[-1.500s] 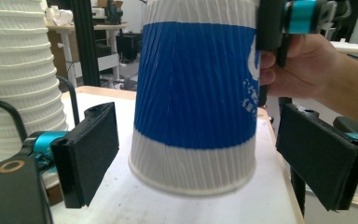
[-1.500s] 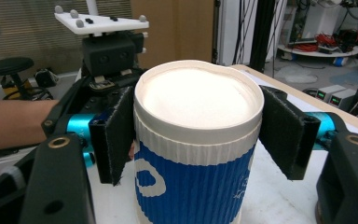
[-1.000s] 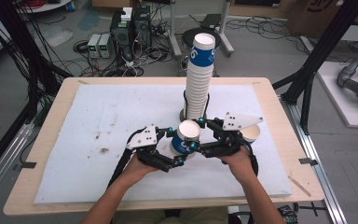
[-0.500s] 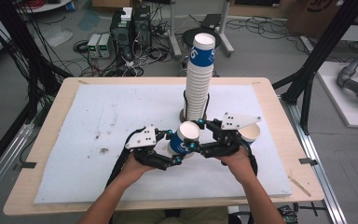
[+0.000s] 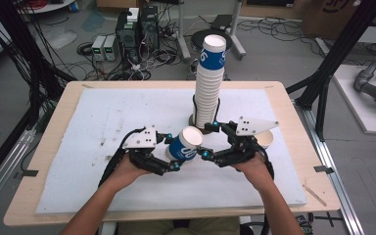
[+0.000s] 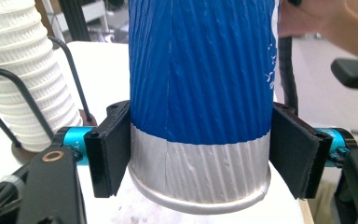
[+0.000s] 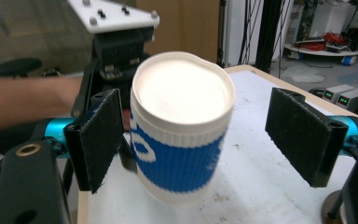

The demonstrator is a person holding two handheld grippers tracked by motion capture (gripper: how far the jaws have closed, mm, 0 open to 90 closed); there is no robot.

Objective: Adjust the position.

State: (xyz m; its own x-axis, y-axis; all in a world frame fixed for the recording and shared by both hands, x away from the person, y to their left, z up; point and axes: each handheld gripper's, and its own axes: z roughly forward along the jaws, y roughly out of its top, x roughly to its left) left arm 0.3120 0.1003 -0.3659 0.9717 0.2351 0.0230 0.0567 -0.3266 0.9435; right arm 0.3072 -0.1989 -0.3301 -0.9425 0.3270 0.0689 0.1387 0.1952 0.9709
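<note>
A blue paper cup (image 5: pixel 183 144) with white bands and a white inside lies tilted above the white mat (image 5: pixel 103 122), mouth toward the right gripper. My left gripper (image 5: pixel 172 152) is shut on the cup (image 6: pixel 200 93) near its base, with both pads (image 6: pixel 114 149) pressing its sides. My right gripper (image 5: pixel 209 141) has just been opening. Its jaws stand either side of the cup's (image 7: pixel 182 135) mouth end, and the right pad (image 7: pixel 303 140) is well clear of it.
A tall stack of white cups (image 5: pixel 208 88) topped by a blue one stands in a wire holder just behind the grippers. A single white cup (image 5: pixel 266 138) sits behind the right hand. Cables and equipment lie on the floor beyond the wooden table (image 5: pixel 39 161).
The left gripper's jaws closed onto the cup and the right gripper's jaws opened off it. The cup shifted slightly left with the left hand.
</note>
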